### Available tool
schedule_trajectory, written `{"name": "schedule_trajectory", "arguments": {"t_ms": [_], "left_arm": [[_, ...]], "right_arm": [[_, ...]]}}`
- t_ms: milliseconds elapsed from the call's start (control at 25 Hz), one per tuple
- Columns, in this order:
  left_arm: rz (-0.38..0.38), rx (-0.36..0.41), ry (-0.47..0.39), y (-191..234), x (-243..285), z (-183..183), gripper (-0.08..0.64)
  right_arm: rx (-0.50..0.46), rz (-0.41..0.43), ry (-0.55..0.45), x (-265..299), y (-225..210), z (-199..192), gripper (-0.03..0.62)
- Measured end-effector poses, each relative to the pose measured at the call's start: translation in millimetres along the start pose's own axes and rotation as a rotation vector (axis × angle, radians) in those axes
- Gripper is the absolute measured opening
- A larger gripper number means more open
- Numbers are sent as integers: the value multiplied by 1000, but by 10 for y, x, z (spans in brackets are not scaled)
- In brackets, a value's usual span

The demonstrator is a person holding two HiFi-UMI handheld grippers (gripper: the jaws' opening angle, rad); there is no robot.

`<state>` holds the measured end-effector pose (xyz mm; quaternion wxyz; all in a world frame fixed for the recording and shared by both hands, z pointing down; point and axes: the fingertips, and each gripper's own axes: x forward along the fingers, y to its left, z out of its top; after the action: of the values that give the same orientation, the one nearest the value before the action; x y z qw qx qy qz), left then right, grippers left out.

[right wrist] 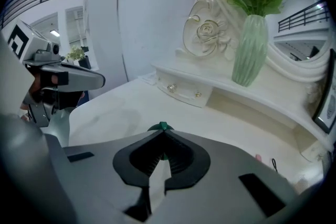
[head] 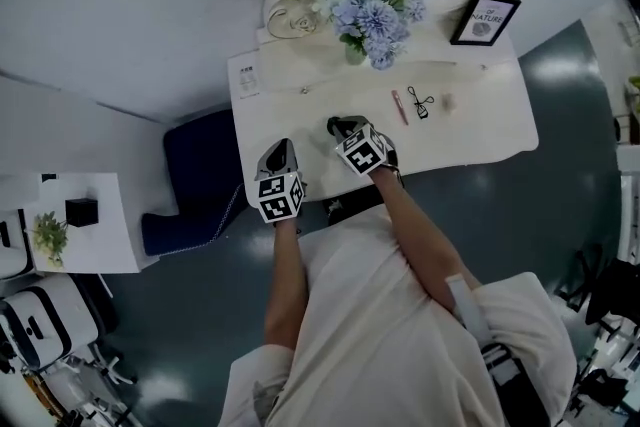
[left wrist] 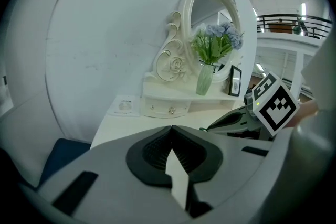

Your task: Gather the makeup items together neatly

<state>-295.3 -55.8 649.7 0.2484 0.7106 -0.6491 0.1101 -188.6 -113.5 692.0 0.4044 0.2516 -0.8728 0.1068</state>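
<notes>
Right tool [right wrist: 164, 131]: jaws closed, pinching a small green item [right wrist: 163, 125] at their tips, over the white bench [head: 470, 130]. Left tool [left wrist: 171, 129]: jaws closed, empty. Pink stick [head: 399, 106], black eyelash curler [head: 419, 102] and small pale item [head: 447, 101] lie near one another to the right, apart from both tools.

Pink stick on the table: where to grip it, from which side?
Mid-length, from above, closing across its narrow width. The pink stick lies flat with its long axis running toward the mirror, and the curler sits close beside it, so a side approach would likely hit that.
</notes>
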Motion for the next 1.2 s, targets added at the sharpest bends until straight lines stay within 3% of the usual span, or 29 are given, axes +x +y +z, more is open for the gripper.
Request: {"name": "schedule_trajectory", "arguments": {"t_ms": [680, 1200], "left_arm": [[-209, 149, 48, -994, 569, 134, 14], [-220, 162, 68, -1152, 785, 249, 15]], "right_arm": [[252, -242, -28, -549, -967, -523, 41], [330, -271, 26, -396, -1227, -687, 43]]}}
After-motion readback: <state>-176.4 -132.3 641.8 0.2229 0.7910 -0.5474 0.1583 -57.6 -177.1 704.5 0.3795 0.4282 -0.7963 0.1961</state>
